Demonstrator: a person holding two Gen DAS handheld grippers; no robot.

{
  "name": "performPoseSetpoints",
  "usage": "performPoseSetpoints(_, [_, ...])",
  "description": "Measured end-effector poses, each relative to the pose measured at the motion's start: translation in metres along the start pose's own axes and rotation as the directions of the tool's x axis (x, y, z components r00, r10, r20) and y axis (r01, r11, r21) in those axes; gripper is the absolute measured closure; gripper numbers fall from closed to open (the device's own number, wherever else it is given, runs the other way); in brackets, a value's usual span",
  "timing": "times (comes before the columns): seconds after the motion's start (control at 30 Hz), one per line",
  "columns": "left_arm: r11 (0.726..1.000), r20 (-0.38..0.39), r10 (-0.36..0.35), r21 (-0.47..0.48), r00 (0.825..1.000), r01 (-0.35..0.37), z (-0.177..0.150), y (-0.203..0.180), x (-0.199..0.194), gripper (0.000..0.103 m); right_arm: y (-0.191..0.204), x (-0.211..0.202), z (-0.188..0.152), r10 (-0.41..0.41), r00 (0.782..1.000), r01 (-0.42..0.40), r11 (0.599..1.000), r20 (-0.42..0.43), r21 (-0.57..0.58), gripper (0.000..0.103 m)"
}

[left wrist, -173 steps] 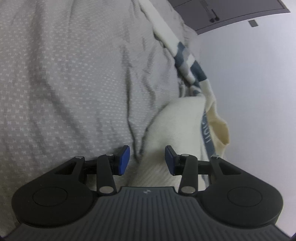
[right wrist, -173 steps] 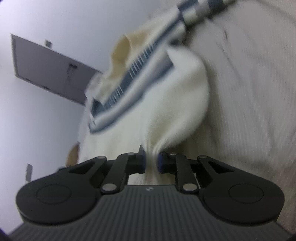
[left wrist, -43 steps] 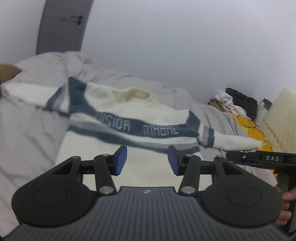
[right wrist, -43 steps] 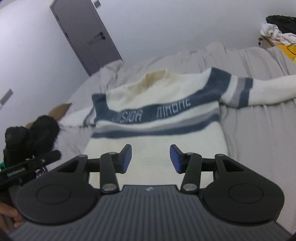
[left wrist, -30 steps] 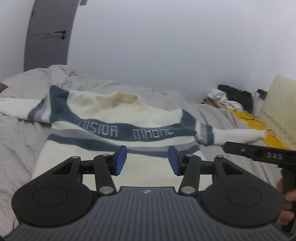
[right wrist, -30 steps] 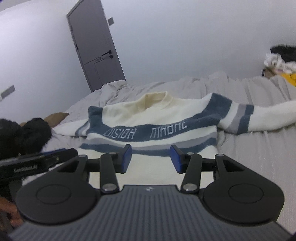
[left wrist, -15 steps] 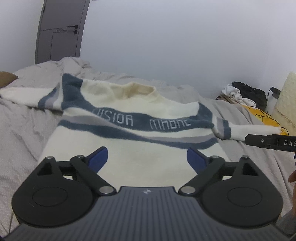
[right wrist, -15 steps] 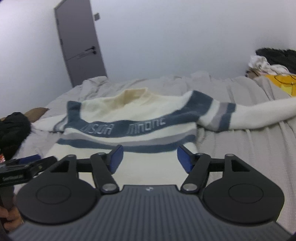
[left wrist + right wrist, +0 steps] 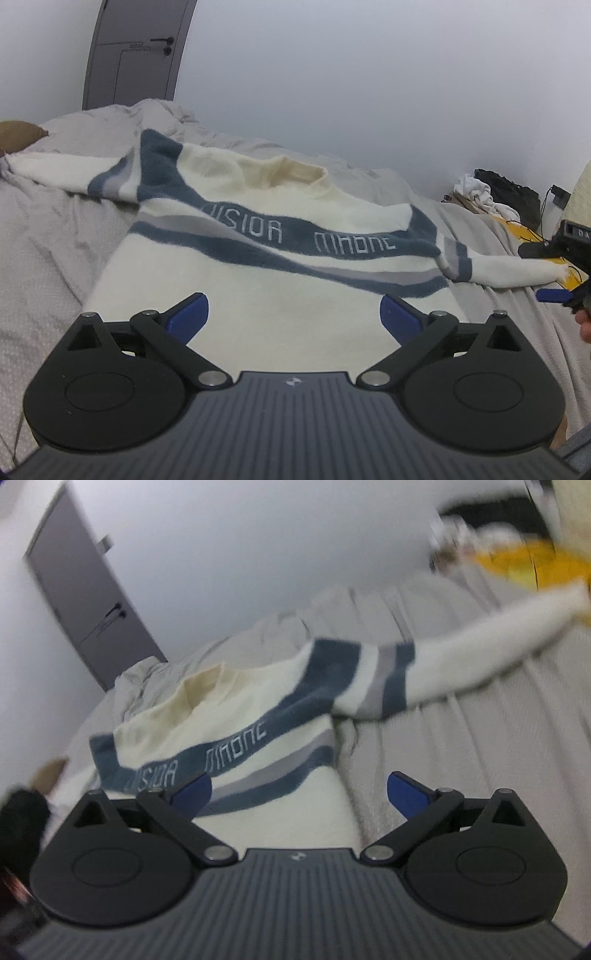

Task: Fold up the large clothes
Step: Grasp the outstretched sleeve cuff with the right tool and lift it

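A grey-covered bed (image 9: 48,258) was seen to carry the cream sweater (image 9: 266,280), which was spread flat, front up, with both banded sleeves stretched outward. The laying-out step was judged finished and the folding not yet begun; a sleeve (image 9: 461,657) would probably need to be grasped and brought across the body next. The left gripper (image 9: 293,319) was held over the hem, its fingers having just been spread wide and nothing gripped. The right gripper (image 9: 299,794), likewise just released and empty, was angled toward the sweater's right edge. A grey door (image 9: 136,55) and plain wall were noted behind.
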State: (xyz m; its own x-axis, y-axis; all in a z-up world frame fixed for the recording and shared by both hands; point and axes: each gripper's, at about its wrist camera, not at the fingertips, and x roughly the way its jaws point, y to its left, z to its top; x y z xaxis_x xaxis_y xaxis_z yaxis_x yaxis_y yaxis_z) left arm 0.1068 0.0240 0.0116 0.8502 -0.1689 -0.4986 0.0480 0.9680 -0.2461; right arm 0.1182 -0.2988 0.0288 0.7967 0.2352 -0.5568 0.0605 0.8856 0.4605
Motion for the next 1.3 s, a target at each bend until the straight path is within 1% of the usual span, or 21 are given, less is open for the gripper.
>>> performPoseSetpoints(0.07, [1.0,-0.01,0.002,-0.012,1.0,-0.002,-0.001,0.003,0.002,0.002,-0.021,0.013,0.013,0.034,0.999,-0.032,0.997,-0.034,0.074,0.0])
performPoseSetpoints(0.13, [1.0,-0.025,0.001,-0.026,1.0,-0.002,-0.001,0.005,0.006,0.002,-0.048,0.029,0.024,0.027,0.998,-0.02,0.991,-0.051,0.131,0.0])
performPoseSetpoints(0.2, [0.999,-0.039,0.002,-0.037,0.999,-0.003,-0.002,0.008,0.011,0.002,-0.075,0.048,0.031,0.003,0.996,0.014,0.983,-0.087,0.185,0.0])
performPoseSetpoints(0.23, [0.999,-0.043,0.021,-0.025,0.999,-0.022,-0.003,0.008,0.014,0.002,-0.086,0.056,0.032,0.003,0.996,0.016,0.979,-0.09,0.201,0.0])
performPoseSetpoints(0.27, [0.998,-0.052,0.059,0.002,0.997,-0.059,-0.005,0.006,0.02,0.002,-0.1,0.066,0.031,0.002,0.996,0.017,0.974,-0.084,0.226,0.0])
performPoseSetpoints(0.33, [0.994,-0.078,0.107,0.037,0.991,-0.105,-0.009,0.004,0.031,0.002,-0.127,0.084,0.028,0.004,0.997,0.019,0.956,-0.077,0.293,0.0])
performPoseSetpoints(0.4, [0.994,-0.099,0.11,0.036,0.989,-0.107,-0.012,0.007,0.041,0.002,-0.148,0.103,0.028,0.005,0.998,0.017,0.946,-0.068,0.323,0.001])
performPoseSetpoints(0.5, [0.993,-0.117,0.116,0.037,0.986,-0.112,-0.012,0.008,0.053,0.002,-0.171,0.122,0.035,-0.009,1.0,0.004,0.941,0.013,0.339,0.001])
performPoseSetpoints(0.57, [0.992,-0.123,0.124,0.042,0.985,-0.12,-0.012,0.008,0.06,0.002,-0.182,0.135,0.044,-0.011,0.999,-0.004,0.941,0.041,0.338,0.001])
performPoseSetpoints(0.63, [0.992,-0.133,0.124,0.04,0.983,-0.12,-0.013,0.008,0.066,0.002,-0.192,0.144,0.055,-0.009,0.996,-0.021,0.945,0.091,0.328,0.001])
performPoseSetpoints(0.7, [0.992,-0.139,0.122,0.038,0.983,-0.117,-0.014,0.006,0.071,0.002,-0.2,0.151,0.066,-0.013,0.99,-0.033,0.947,0.141,0.32,0.001])
performPoseSetpoints(0.77, [0.993,-0.143,0.117,0.043,0.983,-0.112,-0.017,0.003,0.075,0.002,-0.209,0.156,0.078,-0.041,0.981,-0.021,0.948,0.187,0.317,0.003])
performPoseSetpoints(0.8, [0.993,-0.146,0.118,0.044,0.982,-0.113,-0.017,0.001,0.077,0.002,-0.215,0.159,0.084,-0.051,0.977,-0.022,0.943,0.207,0.333,0.005])
performPoseSetpoints(0.9, [0.994,-0.148,0.112,0.033,0.983,-0.108,-0.018,-0.001,0.082,0.002,-0.229,0.165,0.098,-0.067,0.964,-0.043,0.916,0.258,0.398,0.005])
performPoseSetpoints(0.97, [0.993,-0.148,0.116,0.027,0.982,-0.114,-0.018,-0.002,0.085,0.002,-0.232,0.17,0.104,-0.071,0.954,-0.056,0.912,0.291,0.405,0.005])
performPoseSetpoints(1.03, [0.993,-0.146,0.121,0.015,0.982,-0.12,-0.017,-0.001,0.088,0.002,-0.231,0.174,0.109,-0.081,0.944,-0.055,0.917,0.319,0.395,0.01])
performPoseSetpoints(1.1, [0.992,-0.148,0.124,-0.006,0.981,-0.126,-0.016,0.001,0.09,0.002,-0.229,0.173,0.111,-0.099,0.93,-0.05,0.919,0.353,0.39,0.03])
performPoseSetpoints(1.13, [0.992,-0.147,0.124,-0.013,0.981,-0.127,-0.016,0.002,0.09,0.002,-0.229,0.17,0.111,-0.12,0.922,-0.033,0.922,0.368,0.385,0.033])
performPoseSetpoints(1.2, [0.992,-0.143,0.124,-0.016,0.982,-0.128,-0.015,0.002,0.091,0.002,-0.229,0.162,0.111,-0.158,0.904,-0.008,0.923,0.398,0.385,0.048])
performPoseSetpoints(1.3, [0.992,-0.143,0.126,-0.014,0.982,-0.129,-0.014,0.002,0.091,0.002,-0.229,0.145,0.117,-0.214,0.874,0.046,0.93,0.436,0.364,0.055])
